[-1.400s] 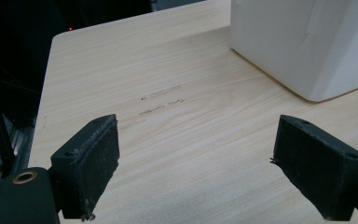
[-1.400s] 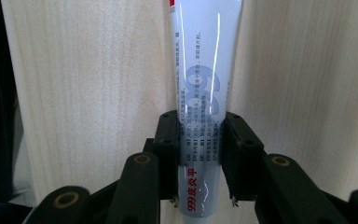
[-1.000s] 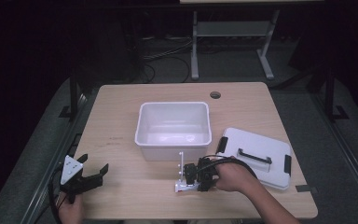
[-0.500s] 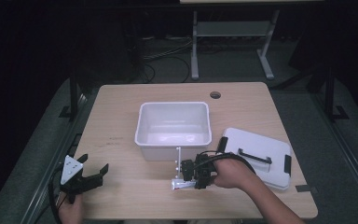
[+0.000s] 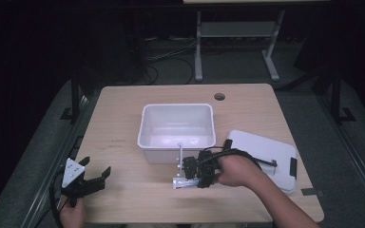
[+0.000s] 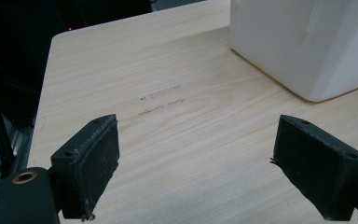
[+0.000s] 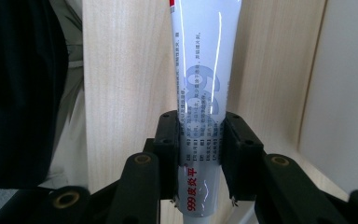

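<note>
A white squeeze tube (image 7: 205,56) with blue print and red characters runs lengthwise between the jaws of my right gripper (image 7: 200,140), which is shut on its lower part. From above, that gripper (image 5: 193,176) hangs just in front of the white bin (image 5: 145,126), and the tube (image 5: 180,183) sticks out level to the left, slightly above the wooden table (image 5: 123,104). My left gripper (image 5: 95,180) rests at the table's near left corner, its jaws open and with nothing between them (image 6: 196,172); bare wood lies under them.
The bin's white wall (image 6: 307,42) stands ahead and to the right of the left gripper. A white lid with black clips (image 5: 266,154) lies flat at the right of the table. A round cable hole (image 5: 219,97) sits near the far edge.
The right gripper has lifted the tube off the table and carried it slightly toward the bin. The left gripper has stayed put.
</note>
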### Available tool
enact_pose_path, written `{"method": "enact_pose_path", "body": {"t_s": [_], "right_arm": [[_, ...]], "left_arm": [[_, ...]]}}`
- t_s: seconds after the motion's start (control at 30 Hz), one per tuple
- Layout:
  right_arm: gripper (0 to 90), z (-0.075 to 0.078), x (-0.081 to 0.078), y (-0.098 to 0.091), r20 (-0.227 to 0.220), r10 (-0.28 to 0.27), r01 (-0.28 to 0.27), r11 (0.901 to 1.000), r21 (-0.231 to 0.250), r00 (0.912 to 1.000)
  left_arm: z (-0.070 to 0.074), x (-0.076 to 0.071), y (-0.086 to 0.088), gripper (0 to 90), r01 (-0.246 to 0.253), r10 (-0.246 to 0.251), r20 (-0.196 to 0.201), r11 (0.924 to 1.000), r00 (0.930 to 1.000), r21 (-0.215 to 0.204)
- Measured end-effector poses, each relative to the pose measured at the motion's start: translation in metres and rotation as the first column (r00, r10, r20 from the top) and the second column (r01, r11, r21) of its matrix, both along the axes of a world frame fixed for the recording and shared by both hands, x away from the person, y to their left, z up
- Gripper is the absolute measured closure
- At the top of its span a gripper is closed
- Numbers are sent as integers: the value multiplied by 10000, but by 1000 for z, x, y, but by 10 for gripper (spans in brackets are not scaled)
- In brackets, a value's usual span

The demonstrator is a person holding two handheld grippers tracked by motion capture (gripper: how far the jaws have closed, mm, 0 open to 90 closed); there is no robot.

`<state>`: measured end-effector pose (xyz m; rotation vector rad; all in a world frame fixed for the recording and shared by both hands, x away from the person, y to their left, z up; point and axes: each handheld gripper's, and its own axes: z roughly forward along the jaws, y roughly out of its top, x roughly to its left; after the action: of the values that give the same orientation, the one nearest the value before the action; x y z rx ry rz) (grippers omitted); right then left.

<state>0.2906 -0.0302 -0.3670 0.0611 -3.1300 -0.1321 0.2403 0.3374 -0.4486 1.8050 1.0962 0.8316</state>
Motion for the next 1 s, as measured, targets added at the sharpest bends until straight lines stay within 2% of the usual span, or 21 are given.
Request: {"method": "enact_pose_path", "body": {"t_s": [0.4,0.53,0.77,1.0], "right_arm": [[690,18,2,5,108,109,-109,9999,20,9999],[690,31,5,7,132,120,-121,9998,126,9998],[690,41,9,8,226,90,-94,9998,159,9997],[690,58,14,11,446,122,-134,9996,249,9989]], "left_arm": [[0,0,0,138,13,-13,-12,10000,10000,11],[0,0,0,138,6,-6,-16,10000,10000,6],[0,0,0,137,12,-12,-21,10000,10000,24],[0,0,1,137,10,-10,-19,10000,10000,62]]}}
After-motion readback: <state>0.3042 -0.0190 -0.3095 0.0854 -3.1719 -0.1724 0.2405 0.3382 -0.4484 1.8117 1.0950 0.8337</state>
